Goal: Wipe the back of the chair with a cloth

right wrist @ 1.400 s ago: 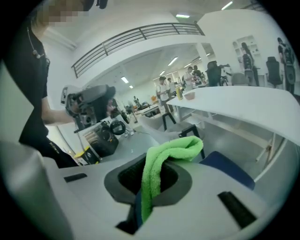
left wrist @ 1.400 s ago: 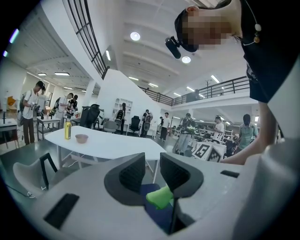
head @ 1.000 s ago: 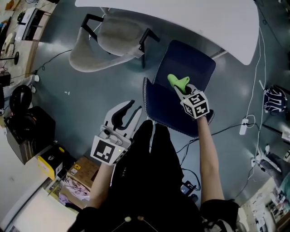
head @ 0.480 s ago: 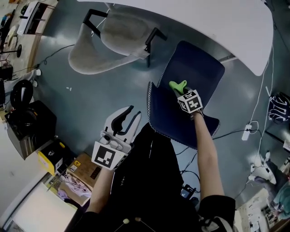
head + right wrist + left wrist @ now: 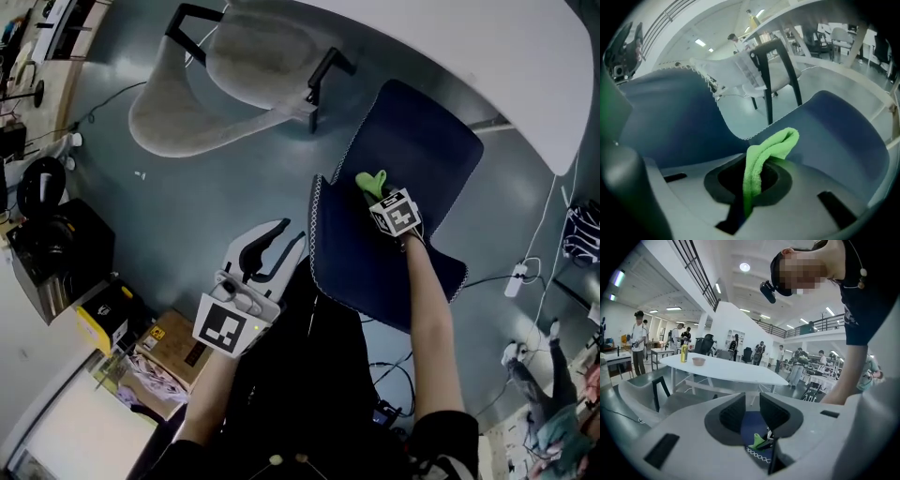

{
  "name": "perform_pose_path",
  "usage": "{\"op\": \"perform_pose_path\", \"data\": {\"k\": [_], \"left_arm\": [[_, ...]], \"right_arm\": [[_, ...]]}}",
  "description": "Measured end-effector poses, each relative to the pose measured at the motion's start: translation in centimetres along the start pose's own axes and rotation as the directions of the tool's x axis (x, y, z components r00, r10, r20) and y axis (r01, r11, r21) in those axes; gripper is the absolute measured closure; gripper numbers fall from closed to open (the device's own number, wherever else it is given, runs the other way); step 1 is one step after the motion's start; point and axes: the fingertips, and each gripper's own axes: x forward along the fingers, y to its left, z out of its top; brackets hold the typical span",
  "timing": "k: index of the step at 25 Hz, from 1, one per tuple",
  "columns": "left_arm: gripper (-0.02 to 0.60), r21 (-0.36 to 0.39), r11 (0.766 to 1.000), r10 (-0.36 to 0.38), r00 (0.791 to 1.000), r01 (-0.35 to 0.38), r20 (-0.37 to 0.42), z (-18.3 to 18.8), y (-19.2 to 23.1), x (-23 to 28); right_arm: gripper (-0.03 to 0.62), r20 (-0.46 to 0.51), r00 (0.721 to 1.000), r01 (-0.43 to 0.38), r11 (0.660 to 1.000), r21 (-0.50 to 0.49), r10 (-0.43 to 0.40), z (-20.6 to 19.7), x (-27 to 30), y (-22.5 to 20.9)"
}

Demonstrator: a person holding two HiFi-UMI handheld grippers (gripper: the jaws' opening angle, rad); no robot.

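Observation:
A dark blue chair stands in front of me, its back [image 5: 361,258] nearest and its seat [image 5: 422,131] beyond. My right gripper [image 5: 375,192] is shut on a green cloth [image 5: 371,182] and reaches over the back's top edge, holding the cloth low at the back's front face near the seat. In the right gripper view the folded cloth [image 5: 764,152] sticks out of the right gripper [image 5: 750,180], with the chair back [image 5: 670,119] on the left. My left gripper [image 5: 286,239] hangs open and empty beside the chair's left edge. The left gripper view shows the left gripper [image 5: 751,413] open.
A grey chair [image 5: 234,75] with black arms stands to the upper left under a white table [image 5: 450,47]. Cables and a power strip [image 5: 514,279] lie on the floor at right. A black case [image 5: 56,253], a yellow box [image 5: 103,314] and a cardboard box [image 5: 164,342] sit at left.
My right gripper has carried the cloth leftward along the chair back, from its right part towards the middle. The left gripper has stayed about where it was.

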Motion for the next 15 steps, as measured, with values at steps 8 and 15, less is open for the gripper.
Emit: {"op": "perform_pose_path", "data": {"k": [8, 15], "left_arm": [[0.485, -0.022, 1.000, 0.018, 0.999, -0.019, -0.031, -1.8, 0.9, -0.7], [0.485, -0.026, 1.000, 0.008, 1.000, -0.008, 0.001, -0.2, 0.6, -0.8]], "right_arm": [[0.576, -0.180, 0.962, -0.212, 0.977, -0.005, 0.208, -2.1, 2.8, 2.5], [0.577, -0.143, 0.950, -0.274, 0.961, 0.034, 0.276, -1.9, -0.2, 5.1]]}}
